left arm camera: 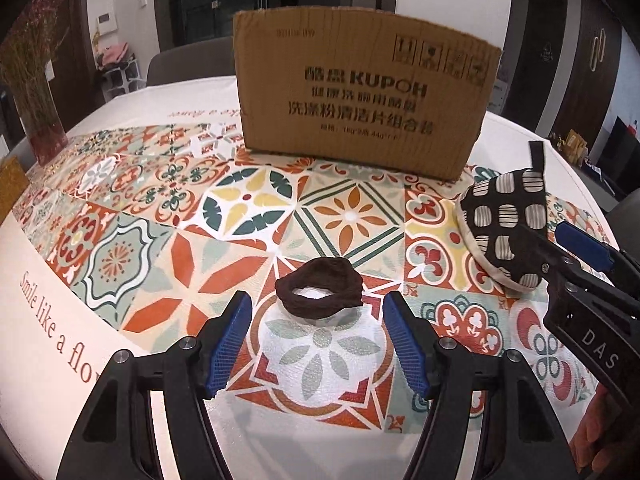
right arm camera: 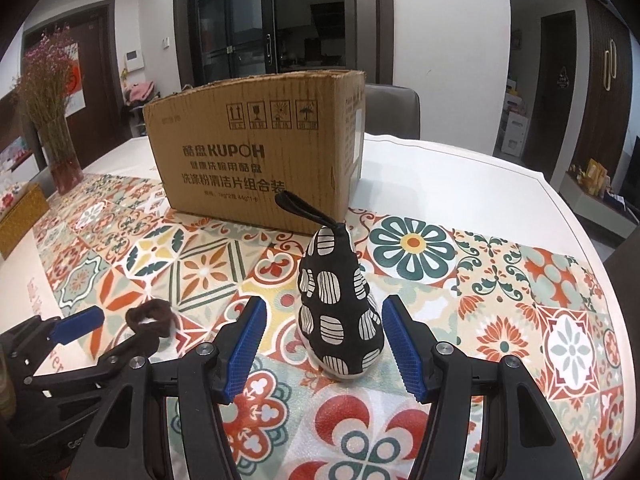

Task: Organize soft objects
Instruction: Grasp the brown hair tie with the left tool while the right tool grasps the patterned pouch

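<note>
A dark brown fabric hair band (left arm camera: 319,288) lies on the patterned tablecloth just ahead of my open left gripper (left arm camera: 317,344), between the lines of its blue pads; it also shows in the right wrist view (right arm camera: 151,317). A black pouch with white striped spots and a black loop (right arm camera: 340,304) rests on the cloth between the fingers of my open right gripper (right arm camera: 323,350), not touching the pads. The pouch also shows in the left wrist view (left arm camera: 502,220), with the right gripper (left arm camera: 560,256) around its near end. A brown cardboard box (left arm camera: 360,92) stands behind both.
A vase of dried pink flowers (right arm camera: 56,128) stands at the far left of the table, with a yellow woven box (right arm camera: 18,216) near it. Grey chairs (right arm camera: 394,110) stand behind the table. The table's white edge (right arm camera: 560,208) curves away at the right.
</note>
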Demonstrator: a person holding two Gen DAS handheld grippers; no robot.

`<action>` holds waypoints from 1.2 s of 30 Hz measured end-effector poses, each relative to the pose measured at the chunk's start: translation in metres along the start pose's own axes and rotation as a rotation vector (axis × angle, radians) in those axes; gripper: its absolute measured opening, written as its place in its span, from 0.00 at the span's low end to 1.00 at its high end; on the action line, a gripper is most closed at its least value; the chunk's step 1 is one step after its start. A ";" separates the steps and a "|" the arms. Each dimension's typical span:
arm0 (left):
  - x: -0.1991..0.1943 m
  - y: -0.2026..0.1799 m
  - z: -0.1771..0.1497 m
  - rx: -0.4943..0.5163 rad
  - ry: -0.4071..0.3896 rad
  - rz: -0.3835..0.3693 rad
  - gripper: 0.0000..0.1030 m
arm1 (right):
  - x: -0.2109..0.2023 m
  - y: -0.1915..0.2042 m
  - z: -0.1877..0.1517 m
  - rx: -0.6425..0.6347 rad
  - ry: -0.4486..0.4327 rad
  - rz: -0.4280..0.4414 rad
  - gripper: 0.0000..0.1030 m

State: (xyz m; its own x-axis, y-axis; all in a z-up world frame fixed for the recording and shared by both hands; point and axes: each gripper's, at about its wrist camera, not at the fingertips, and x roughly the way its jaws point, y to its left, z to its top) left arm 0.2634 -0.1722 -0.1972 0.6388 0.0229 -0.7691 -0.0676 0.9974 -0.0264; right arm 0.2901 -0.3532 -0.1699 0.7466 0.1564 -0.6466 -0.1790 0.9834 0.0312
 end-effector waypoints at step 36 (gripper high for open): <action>0.028 0.000 0.010 0.078 0.037 -0.030 0.14 | 0.030 0.004 -0.007 0.030 0.071 -0.024 0.22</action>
State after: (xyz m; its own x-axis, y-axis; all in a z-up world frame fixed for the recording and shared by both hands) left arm 0.2885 -0.1704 -0.2127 0.6110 -0.0080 -0.7916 0.0115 0.9999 -0.0012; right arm 0.3071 -0.3454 -0.1944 0.7028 0.1273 -0.6999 -0.1419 0.9892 0.0374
